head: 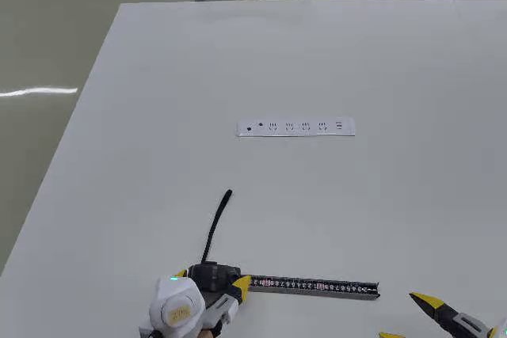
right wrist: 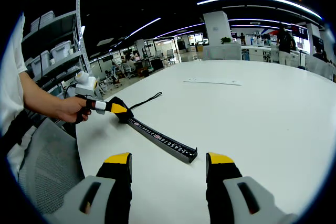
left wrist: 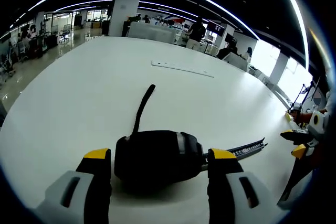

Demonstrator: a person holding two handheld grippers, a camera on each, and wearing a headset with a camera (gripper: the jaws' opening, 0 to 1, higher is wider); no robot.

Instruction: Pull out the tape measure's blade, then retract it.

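A black tape measure (head: 214, 275) lies near the table's front edge, its black wrist strap (head: 216, 223) trailing away across the table. My left gripper (head: 212, 290) is shut on the case (left wrist: 157, 158), one yellow-tipped finger on each side. The blade (head: 314, 286) is pulled out to the right and rests flat on the table, with its end hook (right wrist: 191, 156) free. My right gripper (head: 405, 318) is open, a short way from the blade's end, nothing between its fingers (right wrist: 119, 169).
A white power strip (head: 295, 127) lies flat in the middle of the white table (head: 356, 61). Beyond the table's left edge is a glossy floor (head: 47, 77). A person's arm (right wrist: 44, 103) holds the left gripper.
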